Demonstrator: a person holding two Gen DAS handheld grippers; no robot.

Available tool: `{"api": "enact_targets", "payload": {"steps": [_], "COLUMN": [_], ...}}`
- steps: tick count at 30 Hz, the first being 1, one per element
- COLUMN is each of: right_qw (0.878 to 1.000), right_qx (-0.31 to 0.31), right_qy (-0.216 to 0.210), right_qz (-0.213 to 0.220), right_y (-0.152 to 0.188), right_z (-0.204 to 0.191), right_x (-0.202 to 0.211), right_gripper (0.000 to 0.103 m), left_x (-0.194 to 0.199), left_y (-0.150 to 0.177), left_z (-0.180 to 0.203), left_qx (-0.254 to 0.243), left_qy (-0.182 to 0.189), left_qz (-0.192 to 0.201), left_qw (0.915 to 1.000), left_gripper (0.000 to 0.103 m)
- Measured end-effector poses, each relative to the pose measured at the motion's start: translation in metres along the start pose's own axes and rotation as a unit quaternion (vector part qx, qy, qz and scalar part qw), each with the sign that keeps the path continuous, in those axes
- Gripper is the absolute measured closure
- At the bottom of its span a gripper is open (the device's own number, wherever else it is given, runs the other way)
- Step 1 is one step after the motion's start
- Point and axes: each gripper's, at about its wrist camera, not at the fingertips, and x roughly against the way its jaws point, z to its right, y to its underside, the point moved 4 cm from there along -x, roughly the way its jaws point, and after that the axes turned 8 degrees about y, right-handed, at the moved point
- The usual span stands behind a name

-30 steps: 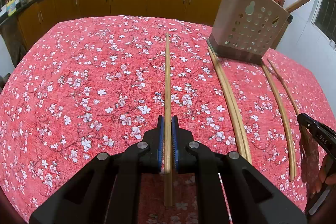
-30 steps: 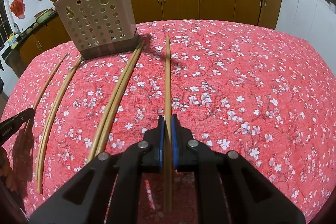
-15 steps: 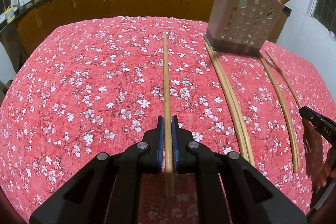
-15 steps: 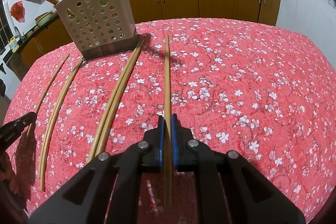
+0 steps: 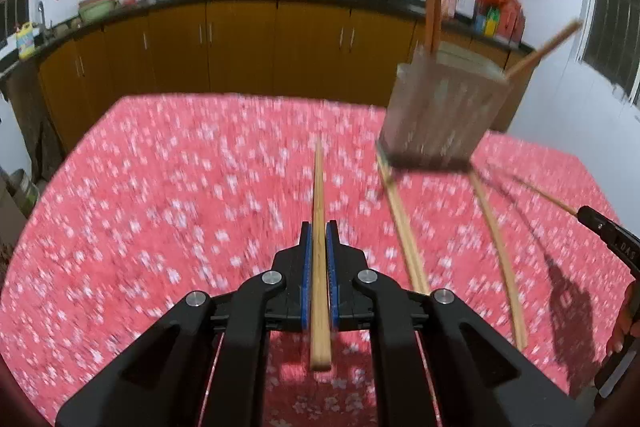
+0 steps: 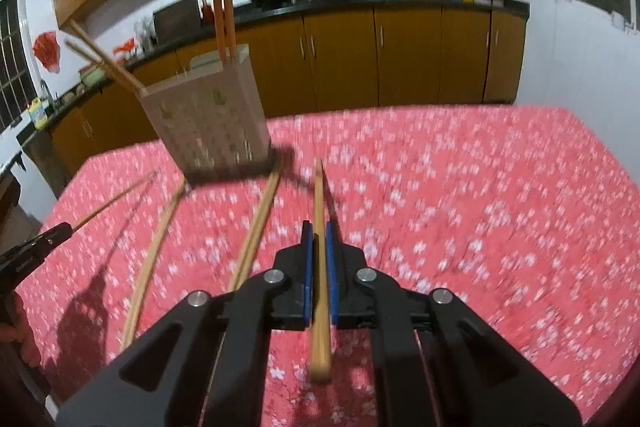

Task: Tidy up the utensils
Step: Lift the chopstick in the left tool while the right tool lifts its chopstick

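both views are pretty motion-blurred, so fine detail on the tablecloth is mush. the left gripper (image 5: 319, 233) has its blue-padded jaws pinched tight on a wooden chopstick (image 5: 319, 247), which runs straight out ahead between the fingers, with its butt end sticking back past the pads toward the camera. the right gripper (image 6: 319, 233) is doing the same thing, clamped on its own chopstick (image 6: 319, 259), also pointing forward.

the table (image 5: 160, 207) has a red cloth with white blossoms. the perforated utensil holder (image 5: 444, 111) stands near the far edge, toward the far right corner in the left view, and it looks tilted from here (could just be the fisheye). a couple of chopsticks already stand in it, plus some leaning out sideways.

loose chopsticks lie on the cloth: a pair lying together (image 5: 402, 227) runs from the holder's base back toward the near edge, then a single one (image 5: 500, 251) further right, and another thin one (image 5: 548, 197) beyond that. in the right view the same lot sits to the left of the held stick, the pair (image 6: 260, 223) being closest to it.

kitchen cabinets (image 5: 240, 47) line the back wall.
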Motion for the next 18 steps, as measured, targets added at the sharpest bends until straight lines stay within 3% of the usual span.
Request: {"api": "enact_targets", "payload": {"steps": [8,18], "right_qw": [0.998,0.995], "right_qx": [-0.006,-0.002], "right_qy": [-0.004,-0.016], "right_qz": [0.061,0.095], "right_y": [-0.034,-0.060], "right_z": [0.003,-0.001], "right_x": [0.032,0.050], "right_gripper": [0.095,0.095], "left_x": [0.033,0.048], "left_y": [-0.035,-0.059], "left_z": [-0.001,0.008], "left_qx": [0.015,-0.002], "left_qy": [0.016,0.021], "left_qz": [0.062,0.089], "left_qw": [0.9978,0.9958], "left_gripper": [0.095,0.096]}}
